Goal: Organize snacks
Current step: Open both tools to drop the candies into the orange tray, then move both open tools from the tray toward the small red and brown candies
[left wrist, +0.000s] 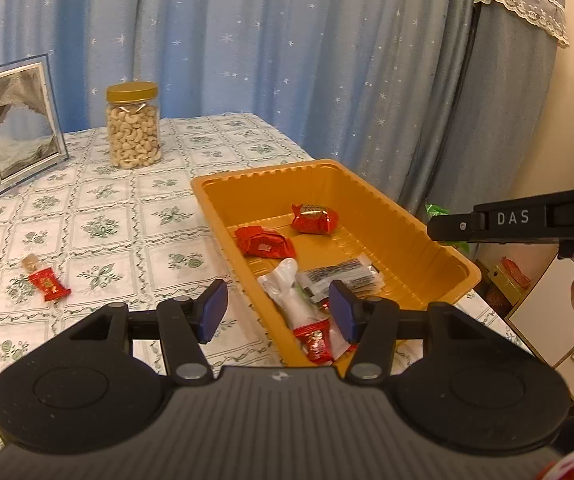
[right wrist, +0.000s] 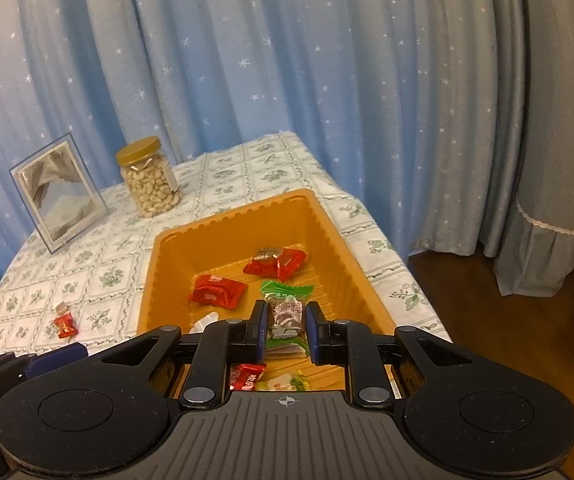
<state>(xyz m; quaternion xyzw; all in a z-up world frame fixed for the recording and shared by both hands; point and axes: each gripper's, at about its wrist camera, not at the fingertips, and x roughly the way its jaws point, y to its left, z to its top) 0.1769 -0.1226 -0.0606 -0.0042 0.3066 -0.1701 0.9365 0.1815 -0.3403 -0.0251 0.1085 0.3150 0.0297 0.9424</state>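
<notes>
Tabletop [right wrist: 247,160] carrying orange tray [right wrist: 223,224], most snacks inside. Right claw [right wrist: 286,330] clenched on green-ended candy [right wrist: 286,312] over tray's near end: best lowered before letting go. Left claw [left wrist: 277,316] released, empty, above tray's near corner. One red candy [left wrist: 49,285] loose on cloth, well left.

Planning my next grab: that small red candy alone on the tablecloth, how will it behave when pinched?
The red candy looks small, so probably very light. Its glossy wrapper with twisted ends may crinkle and slip between the pads. Lying flat on the tablecloth, it seems unlikely to roll.
</notes>
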